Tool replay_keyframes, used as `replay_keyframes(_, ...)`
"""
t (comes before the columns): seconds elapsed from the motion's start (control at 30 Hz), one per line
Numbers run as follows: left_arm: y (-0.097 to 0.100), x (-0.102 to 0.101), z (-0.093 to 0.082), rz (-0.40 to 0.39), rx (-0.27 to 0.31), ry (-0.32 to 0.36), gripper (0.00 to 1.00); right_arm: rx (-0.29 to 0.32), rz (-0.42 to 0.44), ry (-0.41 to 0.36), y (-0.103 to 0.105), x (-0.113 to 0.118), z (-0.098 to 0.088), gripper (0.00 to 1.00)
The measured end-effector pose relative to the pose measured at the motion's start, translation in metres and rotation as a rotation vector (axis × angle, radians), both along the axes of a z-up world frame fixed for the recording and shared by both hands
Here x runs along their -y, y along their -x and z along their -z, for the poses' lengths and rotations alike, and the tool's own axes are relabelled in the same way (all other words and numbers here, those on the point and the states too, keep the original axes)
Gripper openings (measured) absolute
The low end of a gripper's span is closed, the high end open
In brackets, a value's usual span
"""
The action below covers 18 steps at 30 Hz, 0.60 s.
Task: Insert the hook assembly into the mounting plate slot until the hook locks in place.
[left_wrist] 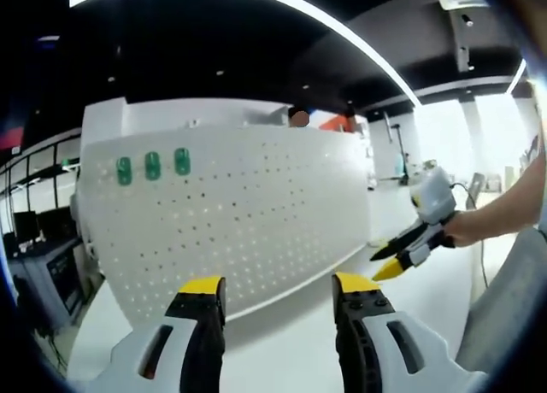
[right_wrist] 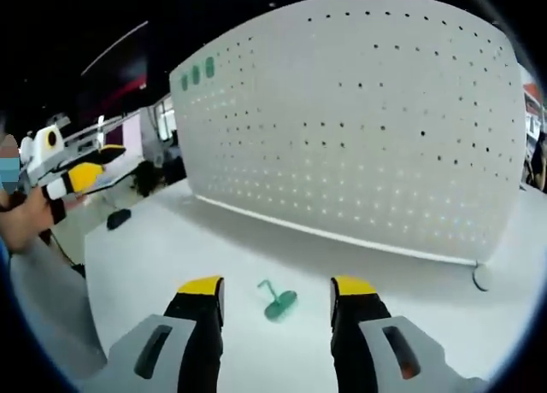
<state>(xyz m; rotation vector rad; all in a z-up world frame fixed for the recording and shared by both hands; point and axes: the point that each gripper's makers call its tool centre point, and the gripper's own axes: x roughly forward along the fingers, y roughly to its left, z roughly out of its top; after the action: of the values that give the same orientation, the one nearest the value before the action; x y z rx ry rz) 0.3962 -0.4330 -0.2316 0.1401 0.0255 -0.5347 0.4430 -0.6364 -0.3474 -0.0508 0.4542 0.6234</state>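
Right gripper view: right gripper (right_wrist: 276,295) jaws wide apart, empty, green plastic hook (right_wrist: 277,302) lower centre on white table (right_wrist: 171,256); white perforated pegboard (right_wrist: 359,120) above. Left gripper (left_wrist: 278,290) jaws parted, empty.

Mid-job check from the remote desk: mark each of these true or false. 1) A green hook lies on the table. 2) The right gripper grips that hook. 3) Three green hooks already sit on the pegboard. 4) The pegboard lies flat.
1) True: the green hook lies on the white table.
2) False: the right gripper is open, holding nothing.
3) True: three green hooks sit near the pegboard top corner.
4) False: it stands upright.
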Motion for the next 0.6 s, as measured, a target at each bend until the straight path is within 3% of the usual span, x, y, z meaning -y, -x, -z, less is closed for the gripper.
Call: replay_keyframes(0.6, 0.0, -0.001, 0.0, 0.002, -0.006, 0.009, 0.48, -0.12, 0.006, 0.032, 0.001, -0.007, 0.044, 0.34)
